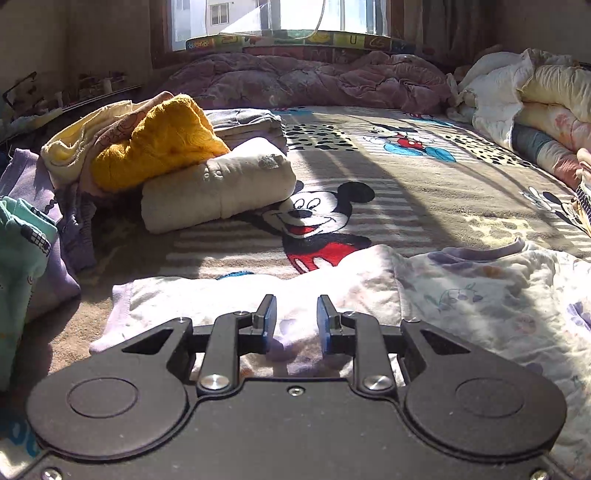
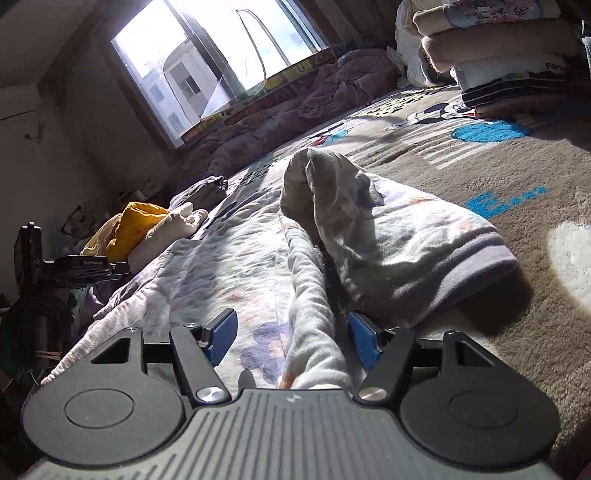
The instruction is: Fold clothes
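While the floral garment [image 1: 461, 295] lies spread on the cartoon blanket [image 1: 388, 206], the left gripper [image 1: 296, 317] stands narrowly parted over its near edge, pinching nothing. Beside that garment's raised fold [image 2: 325, 192], the right gripper [image 2: 291, 332] gapes wide, cloth running loosely between its blue pads [image 2: 221, 332].

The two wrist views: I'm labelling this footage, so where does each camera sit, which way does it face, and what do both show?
Left wrist: sits on the left gripper, facing across the bed toward the window, low over the floral garment; only its own slightly parted fingers show.
Right wrist: sits on the right gripper, tilted, facing along the same garment; jaws wide, a fabric ridge between them; the left gripper shows at the left edge.
Shared: garment, window, yellow cloth, cartoon blanket.
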Available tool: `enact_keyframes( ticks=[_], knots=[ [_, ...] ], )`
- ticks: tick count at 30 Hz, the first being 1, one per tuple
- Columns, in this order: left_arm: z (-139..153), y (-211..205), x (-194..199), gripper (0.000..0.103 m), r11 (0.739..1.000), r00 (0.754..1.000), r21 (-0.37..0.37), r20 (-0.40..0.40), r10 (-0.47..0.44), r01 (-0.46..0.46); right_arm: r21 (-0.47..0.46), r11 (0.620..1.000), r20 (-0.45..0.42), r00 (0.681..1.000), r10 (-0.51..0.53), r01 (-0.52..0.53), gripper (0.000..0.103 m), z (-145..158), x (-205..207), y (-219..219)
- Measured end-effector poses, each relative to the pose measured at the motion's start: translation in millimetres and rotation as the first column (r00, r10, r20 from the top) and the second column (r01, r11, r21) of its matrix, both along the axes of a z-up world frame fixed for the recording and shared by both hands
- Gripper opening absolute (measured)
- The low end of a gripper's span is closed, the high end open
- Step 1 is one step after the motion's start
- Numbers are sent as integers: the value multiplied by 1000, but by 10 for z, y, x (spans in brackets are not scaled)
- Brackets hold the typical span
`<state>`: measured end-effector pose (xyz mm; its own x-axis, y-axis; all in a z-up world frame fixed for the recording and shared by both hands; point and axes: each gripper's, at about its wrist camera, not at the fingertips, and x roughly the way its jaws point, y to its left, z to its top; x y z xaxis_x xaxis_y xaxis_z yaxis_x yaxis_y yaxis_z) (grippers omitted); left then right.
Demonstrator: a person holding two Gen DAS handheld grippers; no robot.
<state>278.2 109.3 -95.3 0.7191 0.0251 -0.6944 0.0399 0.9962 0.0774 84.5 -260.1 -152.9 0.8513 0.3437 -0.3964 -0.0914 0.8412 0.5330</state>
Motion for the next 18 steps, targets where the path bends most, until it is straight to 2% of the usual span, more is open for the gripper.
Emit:
enact_keyframes(
  ticks=[1,2,3,5,7,9,10,12,13,15,16,17,18],
  knots=[
    [-50,-52,-2,23,1000,1000,28,-21,11,-10,3,1000,-1,1000,-2,2,63,2,6,-8],
    [2,-60,-107,23,999,1000,36,22,16,-17,6,1000,-3,1000,-3,3,62,-1,10,-16],
    [90,-46,-243,22,1000,998,5,58,14,-14,9,1000,-5,1000,-4,4,62,-4,13,-24],
    [258,30,-566,26,992,996,-127,90,21,-9,13,1000,-8,1000,-1,1,60,3,4,-43],
    [392,133,-957,58,960,993,-279,106,48,-17,21,1000,-12,1000,5,-4,59,9,-9,-65],
    [427,174,-1278,63,913,995,-408,94,42,0,34,999,-17,1000,11,-11,52,13,-26,-90],
    [401,157,-1416,66,893,996,-450,78,31,7,46,999,-23,1000,7,-6,50,9,-39,-112],
    [307,86,-1678,72,861,999,-508,38,3,17,77,997,-31,1000,3,-1,50,-2,-63,-156],
    [239,42,-1754,73,864,1000,-504,17,0,8,92,996,-34,999,2,1,50,-5,-72,-175],
    [84,-43,-1817,71,890,999,-456,-29,15,-27,122,993,-39,999,5,0,50,-14,-86,-190],
    [19,-64,-1826,67,893,999,-448,-46,23,-41,148,989,-48,999,7,0,48,-29,-91,-196],
    [-46,-80,-1837,59,892,998,-450,-58,26,-50,184,983,-59,998,15,-3,43,-58,-95,-204],
    [-112,-96,-1849,33,891,997,-451,-70,30,-58,224,975,-70,997,23,-7,40,-89,-97,-218]
  ],
)
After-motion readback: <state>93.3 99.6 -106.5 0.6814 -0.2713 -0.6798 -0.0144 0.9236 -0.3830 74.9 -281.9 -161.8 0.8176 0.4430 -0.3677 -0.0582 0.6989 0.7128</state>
